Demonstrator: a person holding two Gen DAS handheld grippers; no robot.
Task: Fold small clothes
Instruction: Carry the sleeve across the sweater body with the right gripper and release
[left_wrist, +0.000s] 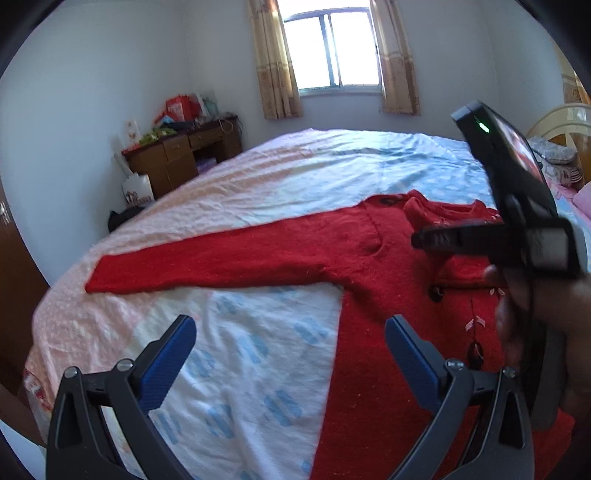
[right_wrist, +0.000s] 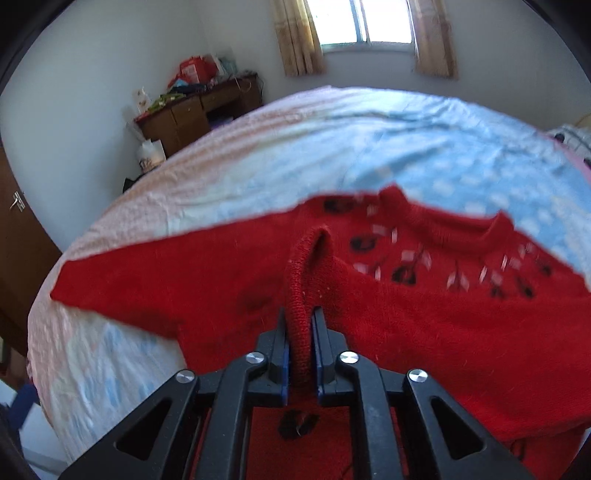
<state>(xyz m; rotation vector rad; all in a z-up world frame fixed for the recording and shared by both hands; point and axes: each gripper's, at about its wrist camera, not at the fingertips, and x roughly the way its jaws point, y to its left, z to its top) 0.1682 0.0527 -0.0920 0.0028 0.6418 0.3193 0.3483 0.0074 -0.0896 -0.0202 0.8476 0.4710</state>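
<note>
A small red knit sweater (left_wrist: 369, 258) with black and white flower marks lies on the bed, one sleeve (left_wrist: 207, 262) stretched out to the left. My left gripper (left_wrist: 291, 328) is open and empty, just above the sheet at the sweater's left edge. My right gripper (right_wrist: 301, 321) is shut on a ribbed cuff of the sweater (right_wrist: 301, 295) and holds it lifted over the sweater's body (right_wrist: 443, 314). In the left wrist view the right gripper (left_wrist: 421, 240) shows at the right, over the sweater's chest.
The bed (left_wrist: 258, 177) has a pink, white and blue sheet. A brown desk (left_wrist: 184, 155) with clutter stands by the far left wall. A window with curtains (left_wrist: 332, 55) is at the back. Pillows (left_wrist: 561, 162) lie at the right.
</note>
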